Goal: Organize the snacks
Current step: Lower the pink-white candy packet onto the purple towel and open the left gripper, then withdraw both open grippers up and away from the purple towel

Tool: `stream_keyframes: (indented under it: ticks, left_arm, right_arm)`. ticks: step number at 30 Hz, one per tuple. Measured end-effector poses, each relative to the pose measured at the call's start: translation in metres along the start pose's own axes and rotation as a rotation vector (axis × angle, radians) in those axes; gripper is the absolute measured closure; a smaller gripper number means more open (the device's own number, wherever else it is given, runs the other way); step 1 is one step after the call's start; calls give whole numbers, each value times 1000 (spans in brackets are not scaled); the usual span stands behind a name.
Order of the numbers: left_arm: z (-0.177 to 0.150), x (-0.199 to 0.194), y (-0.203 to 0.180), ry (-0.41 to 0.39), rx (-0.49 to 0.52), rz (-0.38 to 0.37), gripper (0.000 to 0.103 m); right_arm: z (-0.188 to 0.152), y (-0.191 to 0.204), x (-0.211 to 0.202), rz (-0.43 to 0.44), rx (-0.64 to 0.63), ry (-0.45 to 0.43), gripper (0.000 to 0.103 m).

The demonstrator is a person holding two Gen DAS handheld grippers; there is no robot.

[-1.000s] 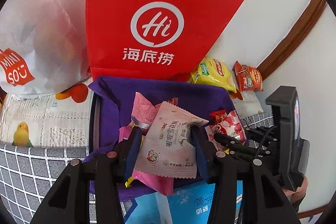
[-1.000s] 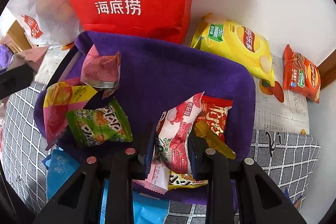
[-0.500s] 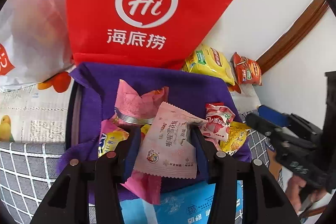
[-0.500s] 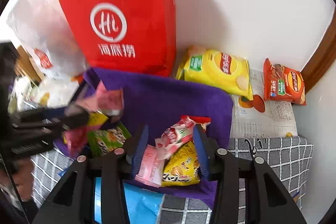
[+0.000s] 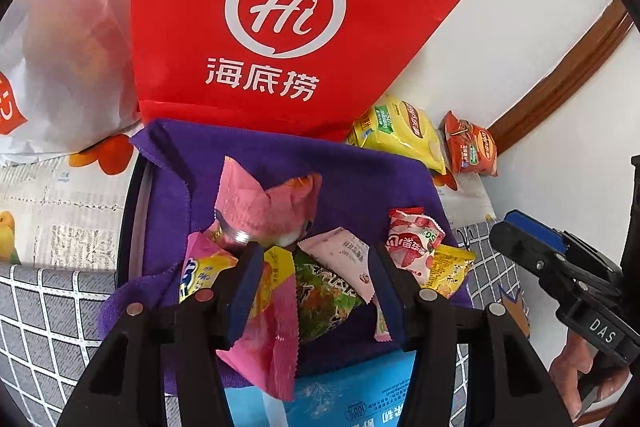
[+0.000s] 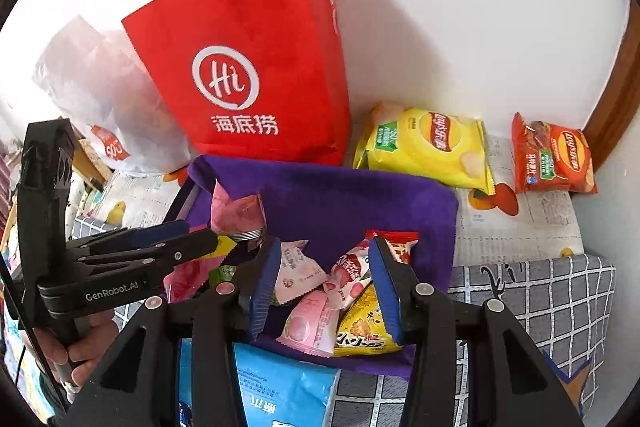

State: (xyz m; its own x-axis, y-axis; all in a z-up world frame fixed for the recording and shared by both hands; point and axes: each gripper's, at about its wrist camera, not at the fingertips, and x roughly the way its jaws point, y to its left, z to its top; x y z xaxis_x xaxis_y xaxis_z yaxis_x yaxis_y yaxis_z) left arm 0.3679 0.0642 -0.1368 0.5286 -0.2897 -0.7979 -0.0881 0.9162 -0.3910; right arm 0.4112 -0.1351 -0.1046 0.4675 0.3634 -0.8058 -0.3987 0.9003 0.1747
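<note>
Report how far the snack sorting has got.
Done: small packets, among them a strawberry packet and a yellow packet, lie on the purple cloth. In hand: nothing; the left gripper and the right gripper are both open over the pile. Left: the yellow chip bag and the orange chip bag lie off the cloth by the wall.

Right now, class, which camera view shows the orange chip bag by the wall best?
The right wrist view: the orange chip bag appears whole, front-on, lying on the newspaper right of the yellow chip bag. In the left wrist view it is smaller, pushed toward the edge and partly tucked behind the yellow bag.
</note>
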Motion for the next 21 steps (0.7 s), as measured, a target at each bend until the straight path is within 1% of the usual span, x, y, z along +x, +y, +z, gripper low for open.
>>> stream_keyframes:
  ticks: [2, 3, 5, 9, 11, 15, 16, 17, 18, 21]
  left_arm:
    - [0, -3, 1, -3, -3, 1, 49]
    - [0, -4, 1, -6, -3, 1, 46]
    - [0, -9, 3, -7, -4, 0, 45]
    - [0, -20, 3, -22, 4, 9, 45]
    - [1, -27, 3, -39, 9, 14, 45]
    - [1, -42, 1, -64, 23, 25, 45]
    - [1, -47, 0, -72, 30, 26, 45]
    - [0, -52, -2, -79, 38, 29, 45]
    - [0, -53, -4, -85, 41, 32, 45]
    - [0, -61, -8, -107, 57, 23, 45]
  right_arm:
    - [0, -1, -1, 3, 5, -8, 58]
    - [0, -1, -2, 1, 8, -11, 57]
    - [1, -2, -2, -14, 7, -22, 57]
    - [1, 0, -7, -65, -4, -85, 57]
    - [0, 2, -11, -77, -5, -112, 57]
    - [-2, 14, -30, -116, -18, -196, 57]
    - [-3, 19, -38, -118, -23, -229, 57]
    - [-4, 21, -42, -119, -22, -242, 57]
    - [-6, 26, -47, -127, -18, -251, 57]
    - [-15, 36, -51, -128, -41, -224, 57]
